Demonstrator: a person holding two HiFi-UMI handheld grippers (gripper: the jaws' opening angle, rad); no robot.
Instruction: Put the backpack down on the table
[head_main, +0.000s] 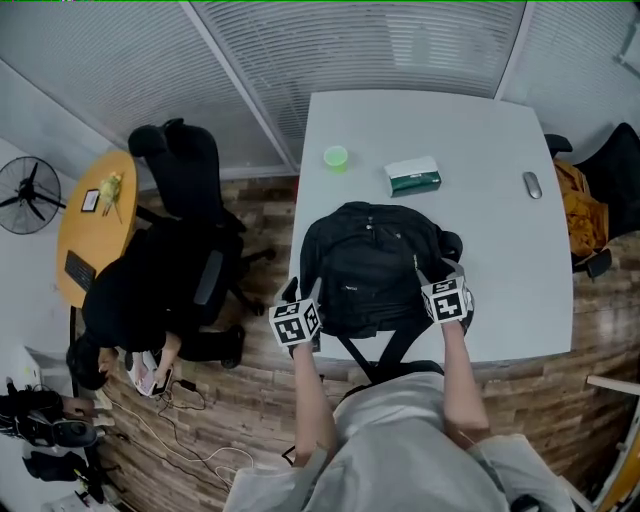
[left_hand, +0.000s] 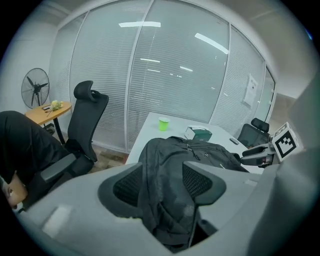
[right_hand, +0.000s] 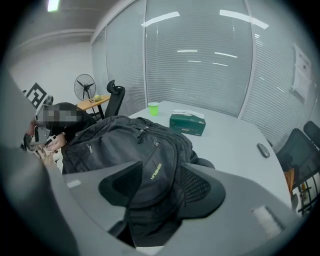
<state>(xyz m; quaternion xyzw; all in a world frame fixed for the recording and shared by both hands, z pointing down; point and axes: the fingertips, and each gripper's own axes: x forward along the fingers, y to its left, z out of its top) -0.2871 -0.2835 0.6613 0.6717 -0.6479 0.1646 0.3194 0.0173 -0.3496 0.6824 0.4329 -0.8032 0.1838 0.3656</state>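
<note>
A black backpack lies flat on the white table near its front edge, with its straps hanging over that edge. My left gripper is at its near left corner and my right gripper at its near right corner. In the left gripper view the jaws of the left gripper stand wide, with the pack's dark fabric between them. The right gripper also stands wide over the backpack's near end. Neither pair of pads visibly presses on it.
A green cup, a green tissue box and a small grey device sit on the table's far half. A black office chair and a person in black are to the left, near a round wooden table.
</note>
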